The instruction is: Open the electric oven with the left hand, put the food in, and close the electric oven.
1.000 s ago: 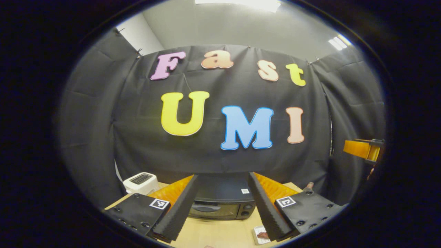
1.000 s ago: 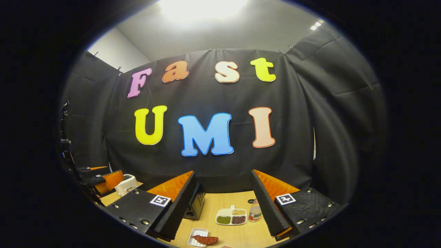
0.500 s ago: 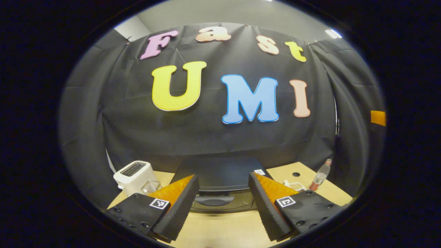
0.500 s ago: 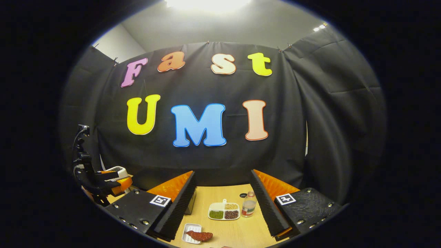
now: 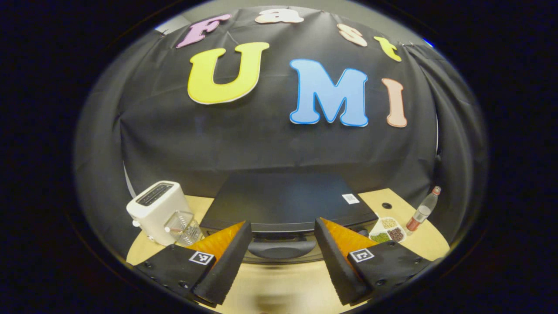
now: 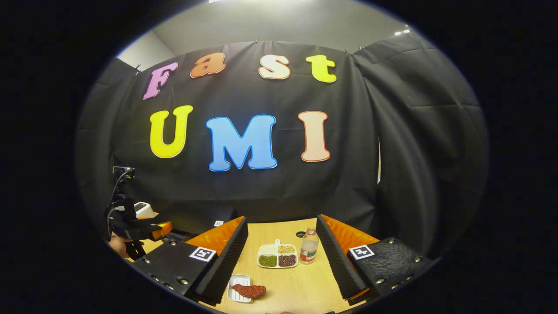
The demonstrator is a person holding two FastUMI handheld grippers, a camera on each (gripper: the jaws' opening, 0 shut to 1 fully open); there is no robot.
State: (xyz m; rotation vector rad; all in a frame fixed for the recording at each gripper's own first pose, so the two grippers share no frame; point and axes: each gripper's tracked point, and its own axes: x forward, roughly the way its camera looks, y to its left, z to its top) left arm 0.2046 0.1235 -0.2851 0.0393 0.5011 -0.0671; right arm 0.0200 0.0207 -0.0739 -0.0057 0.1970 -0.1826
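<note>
The black electric oven (image 5: 283,198) stands on the wooden table with its door shut. Its curved handle (image 5: 281,249) lies just beyond and between my left gripper (image 5: 281,267) fingers, which are open and hold nothing. A reddish-brown piece of food (image 6: 249,290) rests on a small white tray (image 6: 235,296) near the table's front, just left of my right gripper (image 6: 281,267). That gripper is open, empty and above the table. In the right gripper view the left gripper (image 6: 158,228) shows at the far left, held by a hand (image 6: 116,244), by the oven's corner (image 6: 209,218).
A white toaster (image 5: 156,210) and a clear glass container (image 5: 185,227) stand left of the oven. To the oven's right are a divided dish of beans (image 5: 387,230) and a small bottle (image 5: 422,210). The black cloth wall closes the back and sides.
My left gripper has moved forward and tipped down toward the oven, which now looks much larger and closer. My right gripper has tilted down slightly, bringing more table into sight.
</note>
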